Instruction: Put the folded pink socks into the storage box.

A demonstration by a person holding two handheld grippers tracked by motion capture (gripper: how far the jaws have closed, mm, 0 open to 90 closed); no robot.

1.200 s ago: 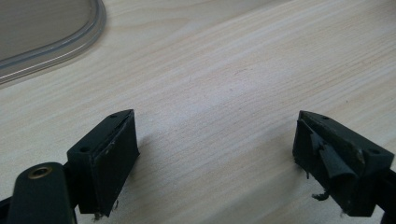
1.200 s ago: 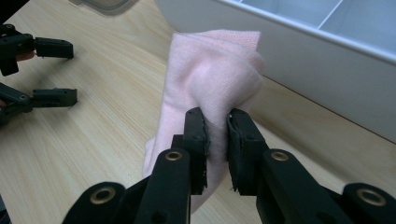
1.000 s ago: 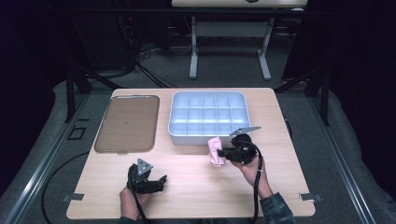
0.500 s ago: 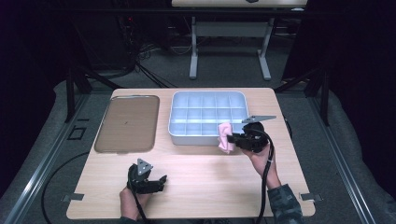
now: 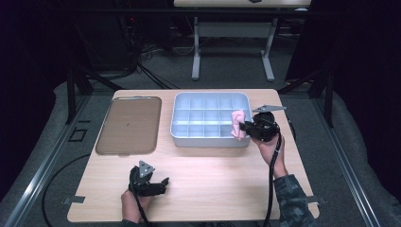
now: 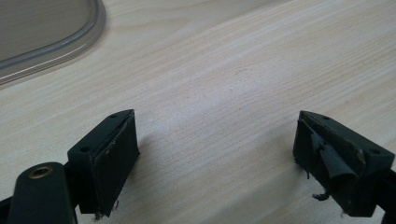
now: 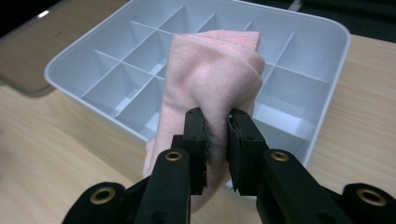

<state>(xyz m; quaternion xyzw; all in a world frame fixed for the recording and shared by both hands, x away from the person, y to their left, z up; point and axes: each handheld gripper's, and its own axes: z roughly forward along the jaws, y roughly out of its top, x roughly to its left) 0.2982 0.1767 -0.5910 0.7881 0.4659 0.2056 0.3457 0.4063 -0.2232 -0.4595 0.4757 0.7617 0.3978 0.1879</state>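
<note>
A folded pink cloth (image 7: 205, 84) hangs in my right gripper (image 7: 217, 135), whose jaws are shut on its lower fold. From above, the pink cloth (image 5: 238, 124) and the right gripper (image 5: 246, 126) hover over the right end of a white divided tray (image 5: 210, 97). In the right gripper view the same tray (image 7: 322, 84) lies just beyond the cloth. My left gripper (image 5: 161, 183) rests near the table's front edge, left of centre. Its jaws stand wide open over bare wood (image 6: 219, 107), nothing between them.
A flat brown lid (image 5: 128, 125) with a pale rim lies left of the tray; its corner (image 6: 56, 42) shows in the left gripper view. A black cable (image 5: 273, 179) trails from the right gripper along the forearm. Dark floor and a table frame lie beyond.
My right gripper has carried the pink cloth away from the front of the table, up and over the tray's right end. The left gripper has stayed put.
</note>
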